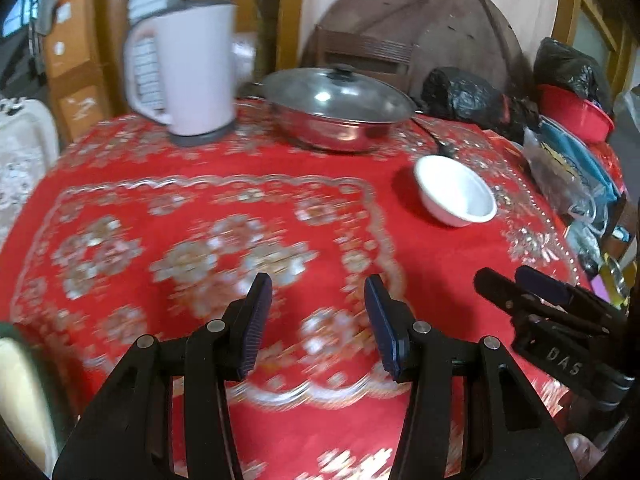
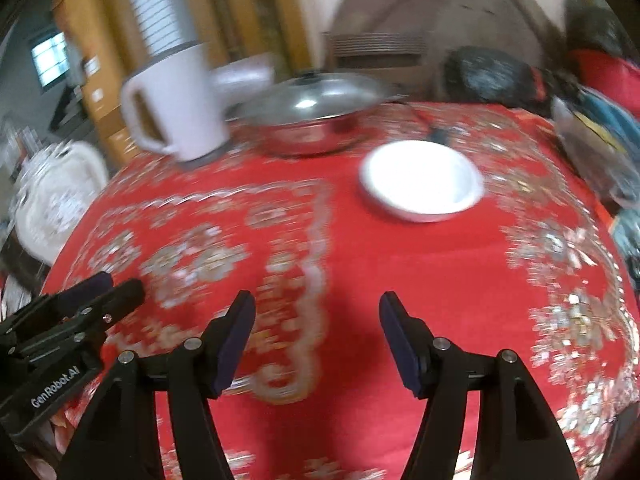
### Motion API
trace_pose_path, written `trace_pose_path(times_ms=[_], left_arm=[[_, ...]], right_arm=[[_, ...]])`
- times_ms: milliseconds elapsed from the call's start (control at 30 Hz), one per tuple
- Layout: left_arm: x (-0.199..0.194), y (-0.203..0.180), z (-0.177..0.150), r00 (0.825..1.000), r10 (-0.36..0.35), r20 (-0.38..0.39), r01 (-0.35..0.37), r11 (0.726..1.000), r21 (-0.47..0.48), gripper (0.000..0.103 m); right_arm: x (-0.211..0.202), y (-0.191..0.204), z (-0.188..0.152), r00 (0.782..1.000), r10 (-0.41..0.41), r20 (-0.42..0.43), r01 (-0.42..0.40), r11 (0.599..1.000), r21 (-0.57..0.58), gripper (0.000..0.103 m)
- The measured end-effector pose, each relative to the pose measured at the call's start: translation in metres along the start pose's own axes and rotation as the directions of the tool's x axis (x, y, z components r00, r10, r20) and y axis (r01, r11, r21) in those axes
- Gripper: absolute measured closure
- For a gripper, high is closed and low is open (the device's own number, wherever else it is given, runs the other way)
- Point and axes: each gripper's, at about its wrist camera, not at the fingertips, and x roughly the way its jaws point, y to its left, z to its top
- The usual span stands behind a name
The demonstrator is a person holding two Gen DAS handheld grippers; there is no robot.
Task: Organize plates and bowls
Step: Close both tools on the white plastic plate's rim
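A: Right, jaws first. Left gripper (image 1: 318, 320)?

B: Spread wide, nothing between the pads. Hovered over the red tablecloth (image 1: 436, 264), near edge.

A: Right gripper (image 2: 318, 338)?

B: Same, gaped wide, empty. Hung just beside the left one, both aimed across the table. Also seen side-on at the edge of the left view, but read as wide from its own camera.

A: Task item?

B: One white bowl (image 2: 422, 180), upright on the cloth, empty inside. Sat ahead and slightly right of the right gripper, well apart from both. Closer to the right side, so probably meant for the right gripper; wide jaws suited its rim.

A: Any plates?

B: None seen. Couldn't tell about the far right pile.

A: Rest of the table?

B: White kettle (image 1: 184, 72) at back left, lidded steel pan (image 1: 340, 112) at back centre, just behind the bowl's side. Black bags (image 1: 464, 96) and a red basin (image 1: 580, 116) crowded the right edge. Round wooden board (image 1: 416, 28) leaned upright on the wall, likely stored out of the way.

A: Blur?

B: Heavy in the right view, moderate in the left.

A: Stage?

B: Judged early, nothing gripped yet.
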Motion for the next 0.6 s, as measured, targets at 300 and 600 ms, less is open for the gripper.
trace_pose_path(times_ms=[300, 600], left_arm=[[0.068, -0.058, 0.051, 0.995, -0.094, -0.045, 0.093, 0.995, -0.022, 0.055], [0.130, -0.094, 0.077, 0.993, -0.109, -0.044, 0.108, 0.994, -0.020, 0.055]], right_arm=[[0.029, -0.088, 0.038, 0.999, -0.033, -0.005, 0.033, 0.980, 0.194, 0.038], [0.085, -0.137, 0.068, 0.999, 0.014, -0.033, -0.002, 0.946, 0.325, 0.038]])
